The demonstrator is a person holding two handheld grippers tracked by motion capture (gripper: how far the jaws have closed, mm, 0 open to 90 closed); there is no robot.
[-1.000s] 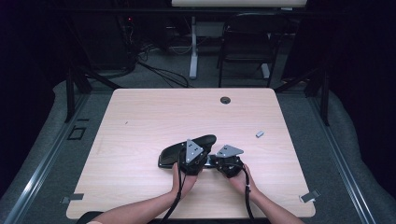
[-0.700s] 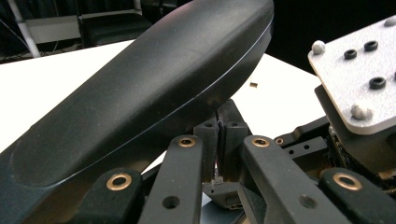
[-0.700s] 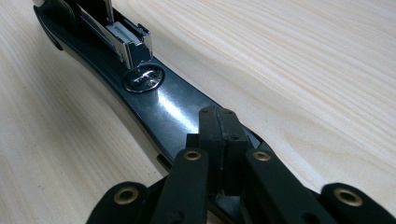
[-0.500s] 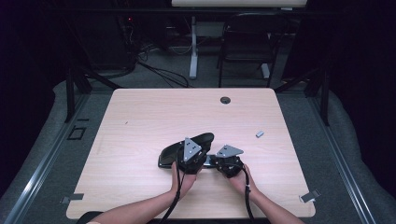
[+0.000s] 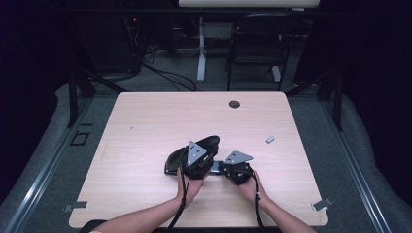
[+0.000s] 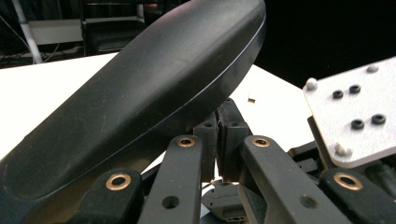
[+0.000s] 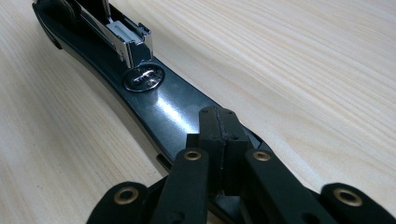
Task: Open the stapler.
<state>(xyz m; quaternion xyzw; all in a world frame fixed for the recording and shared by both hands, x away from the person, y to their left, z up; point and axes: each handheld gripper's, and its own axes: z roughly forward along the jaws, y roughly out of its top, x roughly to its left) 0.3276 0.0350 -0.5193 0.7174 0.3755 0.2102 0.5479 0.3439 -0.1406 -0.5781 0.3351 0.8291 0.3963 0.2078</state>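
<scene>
A black stapler [image 5: 206, 143] lies near the table's front edge with its top cover [image 6: 140, 88] swung up and tilted. My left gripper [image 5: 198, 162] is shut, its fingertips [image 6: 223, 135] tucked under the raised cover's edge; nothing shows between the pads. My right gripper [image 5: 219, 168] points left, shut, with its tips [image 7: 219, 135] resting on the stapler's glossy base [image 7: 159, 105]. Ahead of them sit the round metal anvil [image 7: 144, 78] and the chrome staple magazine [image 7: 123, 35]. The right gripper's grey plate [image 6: 359, 112] appears in the left gripper view.
A small grey piece [image 5: 270, 139] lies on the light wooden table [image 5: 145, 121] to the right. A cable hole [image 5: 234, 104] sits near the far edge. Behind the table stand a chair [image 5: 252, 48] and desk legs on a dark floor.
</scene>
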